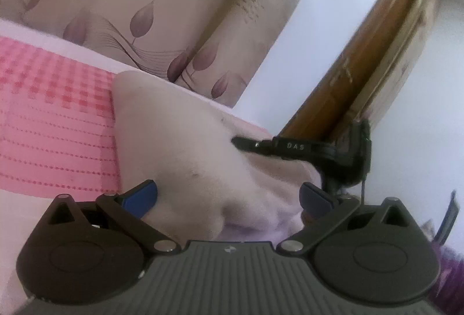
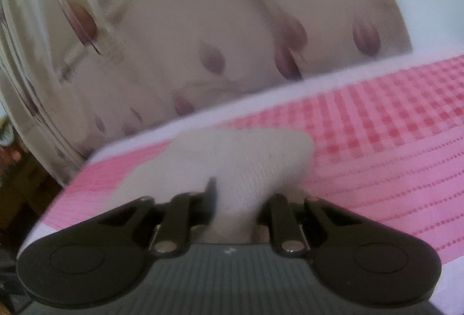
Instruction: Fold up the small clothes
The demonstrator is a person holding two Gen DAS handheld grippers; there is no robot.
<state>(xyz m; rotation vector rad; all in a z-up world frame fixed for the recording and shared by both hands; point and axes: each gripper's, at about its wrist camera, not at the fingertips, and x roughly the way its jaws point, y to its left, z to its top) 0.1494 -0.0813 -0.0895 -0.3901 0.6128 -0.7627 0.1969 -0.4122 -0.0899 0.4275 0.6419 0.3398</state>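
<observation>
A small white sock (image 1: 174, 126) is lifted off the pink bedspread (image 1: 52, 118). It bulges up between the wide-apart blue pads (image 1: 139, 199) of my left gripper (image 1: 227, 196), which stands open around it. My right gripper (image 1: 246, 144) comes in from the right in the left wrist view, its black fingers pinching the sock's far edge. In the right wrist view the sock (image 2: 246, 152) runs from the bedspread (image 2: 377, 155) into the right gripper (image 2: 243, 193), whose jaws are drawn close and press on the ribbed fabric.
A cream curtain with purple leaves (image 1: 116, 10) hangs behind the bed. A wooden door (image 1: 362, 54) and a white wall stand to the right. Pale lilac fabric (image 1: 261, 228) lies under the sock near the left gripper. Something purple (image 1: 446, 271) sits at the far right.
</observation>
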